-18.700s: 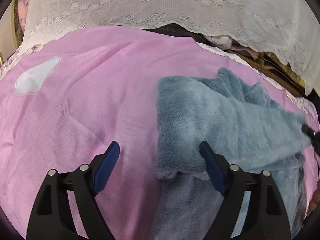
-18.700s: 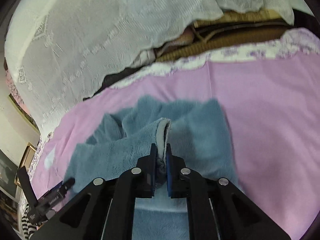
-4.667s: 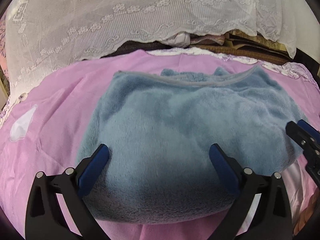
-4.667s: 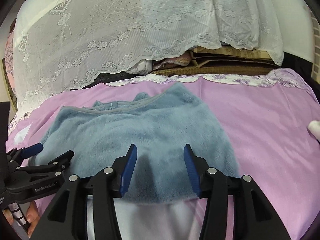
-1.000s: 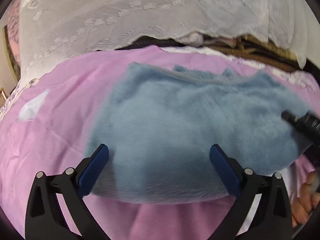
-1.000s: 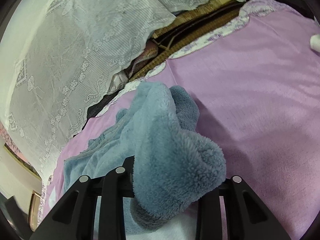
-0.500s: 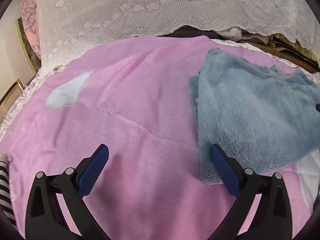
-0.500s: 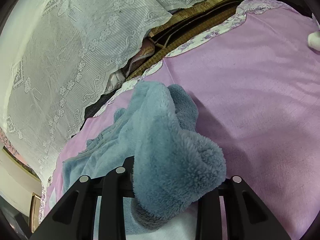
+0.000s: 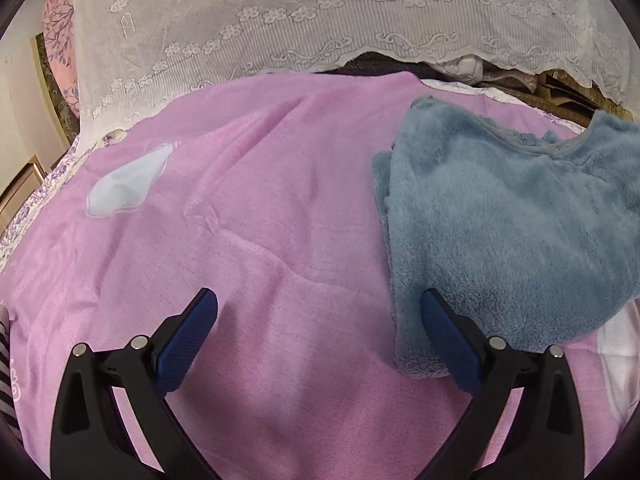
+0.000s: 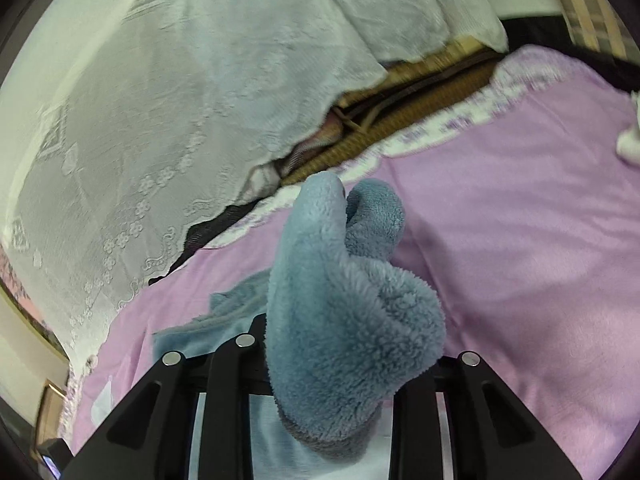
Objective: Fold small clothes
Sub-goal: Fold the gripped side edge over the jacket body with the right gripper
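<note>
A fluffy blue-grey garment (image 9: 504,220) lies folded on the pink bedspread (image 9: 248,208), at the right of the left wrist view. My left gripper (image 9: 316,328) is open and empty, its right finger beside the garment's near-left corner. My right gripper (image 10: 332,376) is shut on a thick fold of the same garment (image 10: 344,320) and holds it raised off the bed. The bunched fleece hides its fingertips.
A white lace cover (image 9: 320,28) drapes over stacked bedding at the back. A pale blue patch (image 9: 124,184) lies on the spread at the left. A white object (image 10: 628,140) sits at the far right edge. White cloth (image 9: 620,336) shows under the garment.
My right gripper has lifted the garment's edge higher and swung it. My left gripper has stayed open, left of the garment, and barely moved in the last half second.
</note>
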`<state>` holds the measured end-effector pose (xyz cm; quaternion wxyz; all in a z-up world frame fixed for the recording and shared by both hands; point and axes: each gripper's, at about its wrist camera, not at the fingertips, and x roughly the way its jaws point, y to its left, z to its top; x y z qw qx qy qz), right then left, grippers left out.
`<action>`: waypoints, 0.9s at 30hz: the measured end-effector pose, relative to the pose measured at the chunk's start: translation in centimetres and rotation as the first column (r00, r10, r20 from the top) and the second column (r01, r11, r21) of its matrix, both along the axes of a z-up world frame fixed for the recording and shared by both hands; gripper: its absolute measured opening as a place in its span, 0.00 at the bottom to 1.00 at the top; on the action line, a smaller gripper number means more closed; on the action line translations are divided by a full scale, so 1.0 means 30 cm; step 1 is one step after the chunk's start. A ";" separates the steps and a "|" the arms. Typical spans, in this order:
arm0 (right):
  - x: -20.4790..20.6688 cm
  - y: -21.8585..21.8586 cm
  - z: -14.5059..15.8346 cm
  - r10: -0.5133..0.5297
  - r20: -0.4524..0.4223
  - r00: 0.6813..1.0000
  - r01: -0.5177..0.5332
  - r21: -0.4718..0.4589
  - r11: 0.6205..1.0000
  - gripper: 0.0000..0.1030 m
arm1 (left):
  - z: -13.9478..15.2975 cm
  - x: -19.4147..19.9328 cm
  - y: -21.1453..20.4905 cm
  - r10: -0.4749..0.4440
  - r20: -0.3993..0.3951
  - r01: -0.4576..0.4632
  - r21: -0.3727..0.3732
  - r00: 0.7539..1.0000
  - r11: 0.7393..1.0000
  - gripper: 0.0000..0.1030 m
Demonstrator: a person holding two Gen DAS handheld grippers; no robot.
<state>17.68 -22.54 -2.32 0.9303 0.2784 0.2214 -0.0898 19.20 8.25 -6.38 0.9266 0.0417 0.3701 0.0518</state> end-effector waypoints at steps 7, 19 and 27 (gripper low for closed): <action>0.021 0.159 0.083 0.049 0.027 0.998 -0.046 -0.080 0.996 0.26 | 0.056 -0.012 0.038 0.030 0.065 -0.030 0.003 0.997 1.000 0.96; 0.043 0.500 0.109 0.205 0.020 0.979 -0.193 -0.251 0.948 0.26 | 0.057 0.044 0.205 0.147 0.008 -0.145 -0.130 0.989 0.981 0.96; 0.038 0.672 0.062 0.306 -0.045 0.951 -0.299 -0.389 0.871 0.26 | 0.041 0.053 0.193 0.147 -0.002 -0.146 -0.098 0.989 0.984 0.96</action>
